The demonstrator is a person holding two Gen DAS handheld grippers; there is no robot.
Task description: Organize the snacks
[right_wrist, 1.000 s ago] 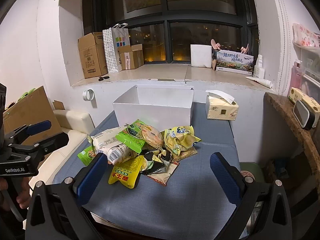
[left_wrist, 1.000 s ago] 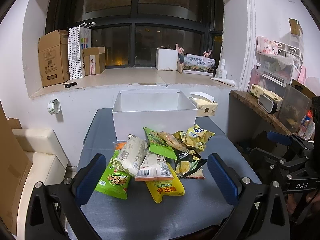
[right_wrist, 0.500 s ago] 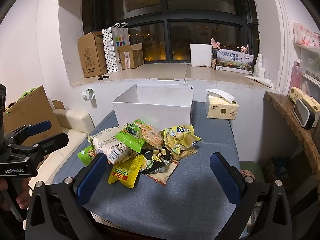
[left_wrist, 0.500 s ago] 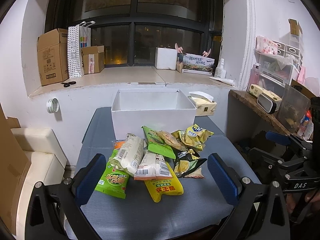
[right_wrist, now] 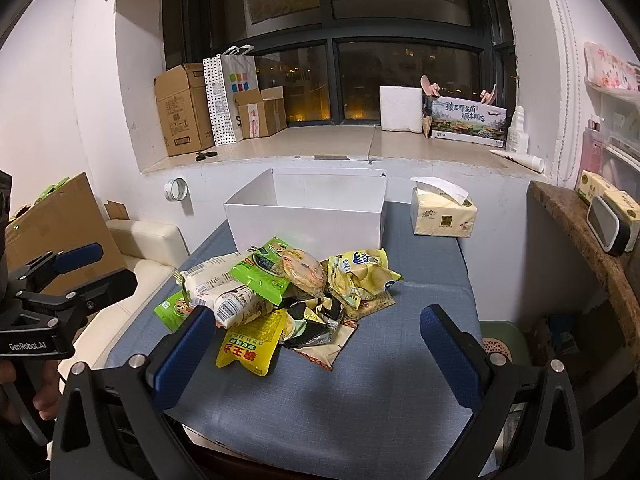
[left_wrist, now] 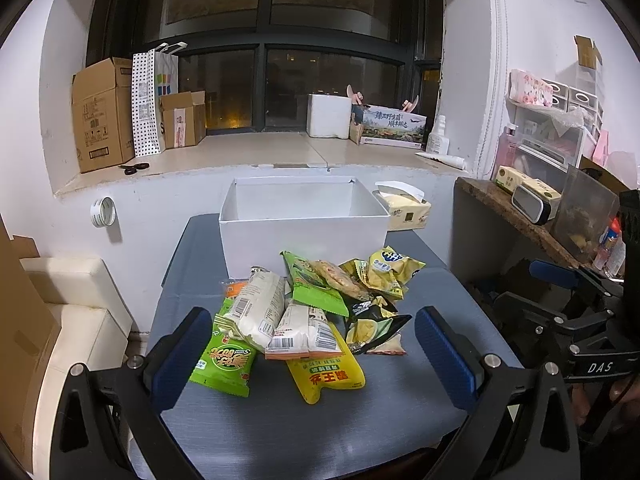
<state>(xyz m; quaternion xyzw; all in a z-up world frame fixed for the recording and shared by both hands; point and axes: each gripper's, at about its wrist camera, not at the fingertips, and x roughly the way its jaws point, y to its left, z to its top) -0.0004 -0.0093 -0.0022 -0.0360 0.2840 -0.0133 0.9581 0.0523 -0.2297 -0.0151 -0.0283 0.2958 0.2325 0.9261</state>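
- A heap of snacks [left_wrist: 312, 312] is piled mid-table, toward the near edge, nothing sorted yet by the look of it.
- On the near side of the heap a yellow pouch [left_wrist: 326, 372] is laid flat, with a green bag [left_wrist: 224, 364] at the left side and two white packs [left_wrist: 256, 304] stacked over both.
- A green pack [right_wrist: 266, 272] with a round cracker on it is leaned up against the box, and crumpled yellow bags [right_wrist: 362, 276] are bunched on the right side of the heap.
- The white box [left_wrist: 304, 236] is parked at the far edge of the table [left_wrist: 400, 400], touching the back of the heap; what can be seen of its inside is bare walls, so it's probably where everything is meant to go.
- The left gripper [left_wrist: 314, 356] is held low at the near edge with its jaws wide apart and nothing between them; the heap is framed right ahead.
- The right gripper [right_wrist: 318, 352] is spread wide too, empty, lined up on the same heap from slightly right.
- So the step in hand is likely the very first pick. For the next move, one gripper would need to be pushed forward and closed on a loose top item; the yellow pouch looks easiest since it's nearest and not buried much.
- A tissue box [right_wrist: 442, 216] is sat at the far right corner, well out of the way.
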